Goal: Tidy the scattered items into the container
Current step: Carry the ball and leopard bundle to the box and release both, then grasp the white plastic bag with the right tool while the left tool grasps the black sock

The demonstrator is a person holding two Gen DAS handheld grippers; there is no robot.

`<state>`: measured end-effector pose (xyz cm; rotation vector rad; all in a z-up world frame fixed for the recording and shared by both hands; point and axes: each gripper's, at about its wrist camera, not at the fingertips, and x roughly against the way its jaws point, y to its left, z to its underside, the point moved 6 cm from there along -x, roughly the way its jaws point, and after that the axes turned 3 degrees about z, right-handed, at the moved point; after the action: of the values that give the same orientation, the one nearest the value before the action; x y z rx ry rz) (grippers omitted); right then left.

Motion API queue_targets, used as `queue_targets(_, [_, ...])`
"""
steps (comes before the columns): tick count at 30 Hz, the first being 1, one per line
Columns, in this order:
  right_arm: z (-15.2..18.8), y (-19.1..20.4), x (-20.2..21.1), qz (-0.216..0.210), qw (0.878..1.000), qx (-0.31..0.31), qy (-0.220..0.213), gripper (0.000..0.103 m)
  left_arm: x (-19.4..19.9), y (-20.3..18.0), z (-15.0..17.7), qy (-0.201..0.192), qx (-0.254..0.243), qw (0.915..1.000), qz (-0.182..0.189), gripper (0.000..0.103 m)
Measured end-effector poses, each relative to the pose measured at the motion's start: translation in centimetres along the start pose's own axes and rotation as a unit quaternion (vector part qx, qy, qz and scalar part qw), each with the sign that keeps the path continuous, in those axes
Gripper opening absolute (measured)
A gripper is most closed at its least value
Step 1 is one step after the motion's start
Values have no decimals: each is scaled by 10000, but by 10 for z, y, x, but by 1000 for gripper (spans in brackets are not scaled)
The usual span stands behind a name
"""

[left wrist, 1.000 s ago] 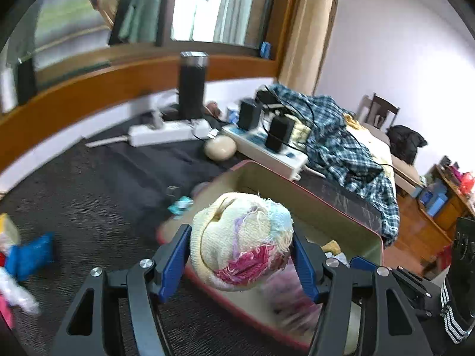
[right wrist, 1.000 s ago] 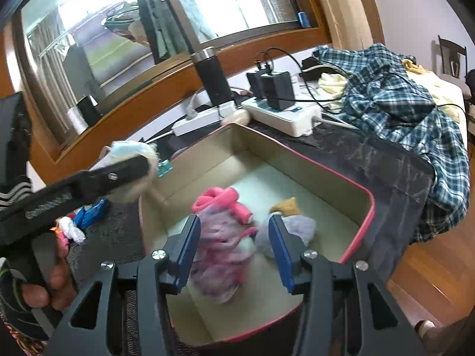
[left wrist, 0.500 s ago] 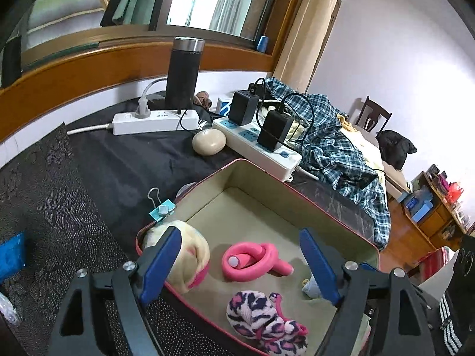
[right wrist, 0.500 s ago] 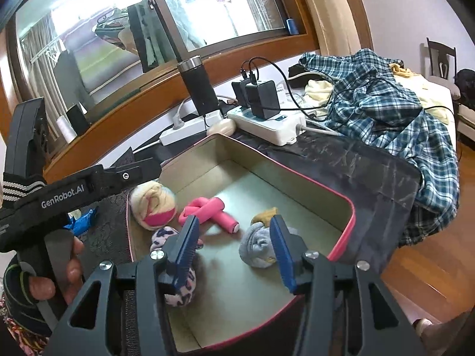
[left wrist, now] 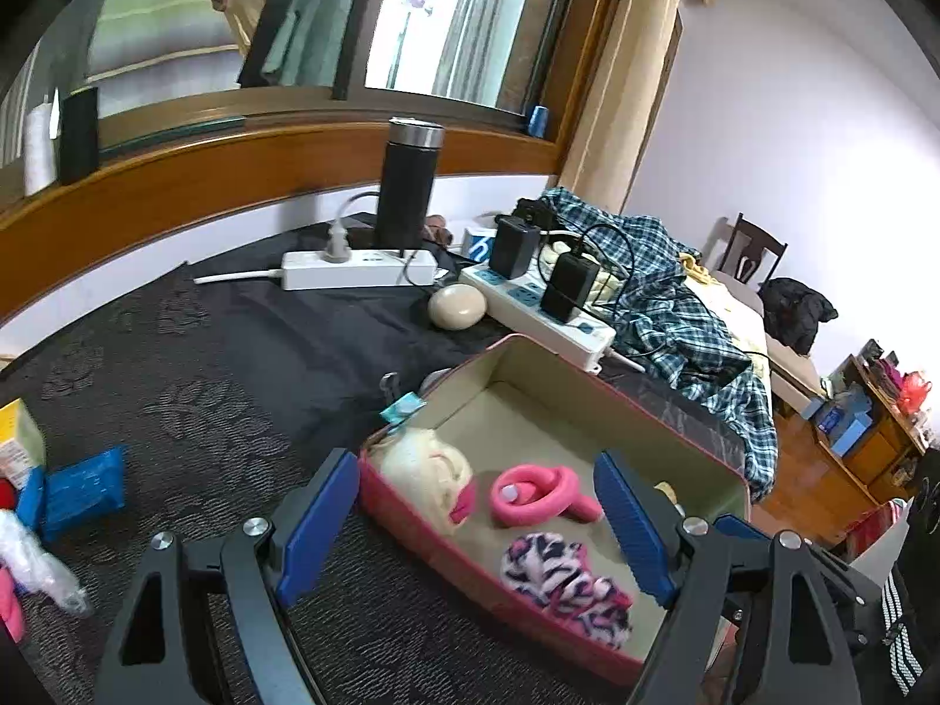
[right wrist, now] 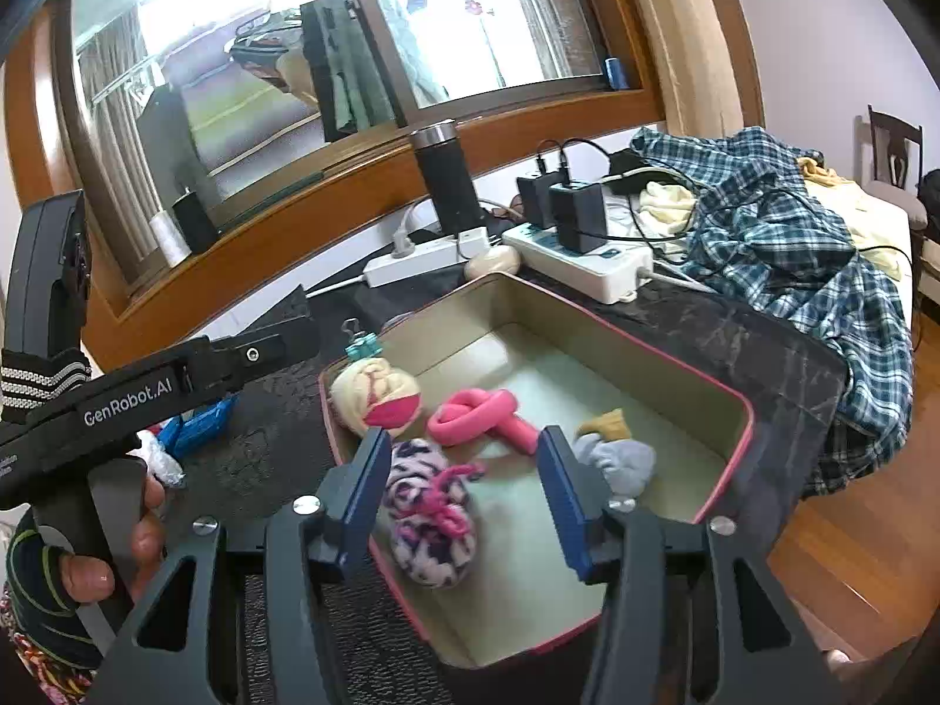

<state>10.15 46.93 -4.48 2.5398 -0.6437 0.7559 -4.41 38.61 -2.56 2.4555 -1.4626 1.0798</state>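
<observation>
Both tongs spread and empty, left tongs no longer clenching the cream sock ball, now inside the box.

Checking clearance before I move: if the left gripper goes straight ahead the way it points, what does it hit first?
Probably the pink roller in the box, centred between the open left gripper fingers; depth is unclear, so the box's near wall may come first.

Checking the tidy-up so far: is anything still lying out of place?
Yes. A blue packet and crinkled clear wrapping lie loose on the dark tablecloth, left of the pink-rimmed box. A teal binder clip sits just outside its corner.
</observation>
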Motion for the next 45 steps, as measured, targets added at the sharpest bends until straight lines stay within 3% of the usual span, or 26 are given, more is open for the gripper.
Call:
queue_targets(12, [10,51,0,-315,9987,400,62,58,50,55,16,-296,460,9977,-399,84])
queue_targets(21, [16,108,-11,-790,9934,823,155,60,83,110,35,-383,798,9916,-948,84])
queue_targets(27, [28,144,-27,-1124,9875,1038,377,60,119,164,51,-499,1188,9808,-1466,84])
queue_targets(32, [38,171,-38,-1372,9814,1224,557,60,144,207,64,-624,1560,9657,-1980,84])
queue_targets(36, [44,190,-44,-1498,9771,1364,657,60,163,229,74,-779,1541,9508,-2573,84])
queue_targets(45, [48,230,-63,-1709,9679,1631,861,62,171,256,82,-743,1644,9438,-2768,84])
